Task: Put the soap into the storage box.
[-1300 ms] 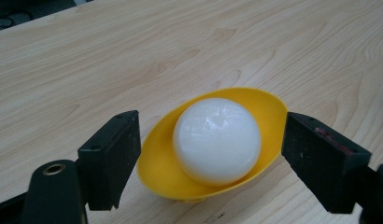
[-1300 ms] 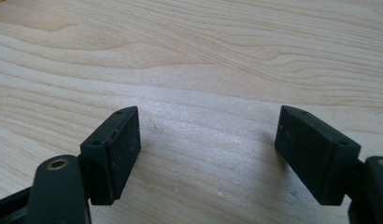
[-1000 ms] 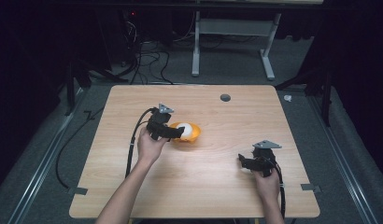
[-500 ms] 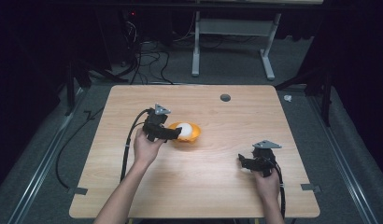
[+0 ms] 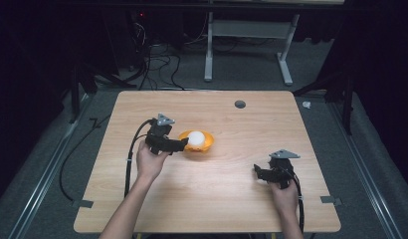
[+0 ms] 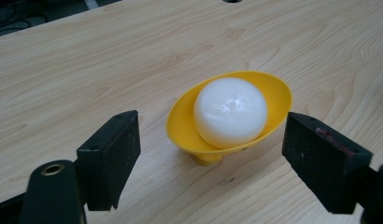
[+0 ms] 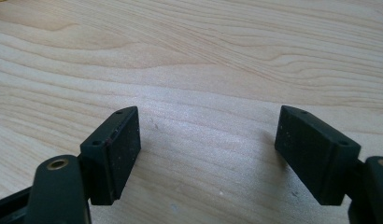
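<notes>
A small yellow bowl [image 5: 206, 144] [image 6: 182, 122] stands near the middle of the wooden table [image 5: 207, 199] with a white ball [image 5: 195, 139] [image 6: 230, 112] resting in it. My left gripper [image 5: 182, 144] [image 6: 210, 149] sits just left of the bowl, open, its jaws spread wide on either side of the bowl without touching it. My right gripper [image 5: 257, 172] [image 7: 208, 149] rests low over the table at the right front, open, with bare wood between its jaws.
A dark round hole [image 5: 240, 104] lies in the table near its far edge. Cables [image 5: 130, 159] trail from the left gripper over the table's left side. A desk frame [image 5: 244, 45] and floor cables stand beyond the far edge.
The left gripper has drawn back a little to the left from the bowl, leaving the ball in it. The right gripper has stayed put.
</notes>
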Tool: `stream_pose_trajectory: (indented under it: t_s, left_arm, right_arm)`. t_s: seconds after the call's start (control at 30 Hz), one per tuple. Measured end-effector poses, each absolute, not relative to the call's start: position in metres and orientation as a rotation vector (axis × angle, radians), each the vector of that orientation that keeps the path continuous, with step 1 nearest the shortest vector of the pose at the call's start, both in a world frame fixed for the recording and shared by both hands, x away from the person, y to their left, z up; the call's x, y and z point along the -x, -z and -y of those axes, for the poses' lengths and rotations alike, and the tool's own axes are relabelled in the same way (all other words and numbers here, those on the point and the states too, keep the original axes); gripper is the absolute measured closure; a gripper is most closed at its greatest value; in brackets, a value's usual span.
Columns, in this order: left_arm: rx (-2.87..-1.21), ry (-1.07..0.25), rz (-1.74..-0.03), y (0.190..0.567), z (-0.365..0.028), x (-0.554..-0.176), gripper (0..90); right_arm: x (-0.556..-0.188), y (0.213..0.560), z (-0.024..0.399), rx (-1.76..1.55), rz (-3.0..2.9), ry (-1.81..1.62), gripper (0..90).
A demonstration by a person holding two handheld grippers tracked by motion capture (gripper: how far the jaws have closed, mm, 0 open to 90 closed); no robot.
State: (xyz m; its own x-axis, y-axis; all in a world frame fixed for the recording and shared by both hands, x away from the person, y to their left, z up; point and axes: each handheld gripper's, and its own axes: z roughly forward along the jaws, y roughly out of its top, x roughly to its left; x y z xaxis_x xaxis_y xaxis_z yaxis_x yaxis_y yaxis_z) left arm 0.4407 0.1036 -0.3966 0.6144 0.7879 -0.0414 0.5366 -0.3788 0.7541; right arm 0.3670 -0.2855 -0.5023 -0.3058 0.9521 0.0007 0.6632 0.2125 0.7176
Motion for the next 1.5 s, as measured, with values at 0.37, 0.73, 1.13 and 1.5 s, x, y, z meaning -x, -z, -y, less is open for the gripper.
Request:
stream_pose_trajectory:
  t_s: [0.37,0.73,1.13,1.5]
  left_arm:
    - [-2.027,-0.378,-1.06,0.397,-0.123,-0.432,20.2]
    - [-1.992,-0.377,-1.087,0.4,-0.141,-0.422,20.7]
    - [-1.976,-0.398,-1.122,0.403,-0.159,-0.412,20.7]
    - [-1.961,-0.39,-1.153,0.41,-0.173,-0.403,20.6]
  right_arm:
    - [-0.367,0.502,0.284,-1.482,-2.054,-0.854,23.3]
    - [-0.367,0.502,0.284,-1.485,-2.053,-0.854,23.3]
    - [-0.367,0.502,0.284,-1.484,-2.053,-0.852,23.3]
    - [-0.367,0.502,0.283,-1.488,-2.052,-0.853,23.3]
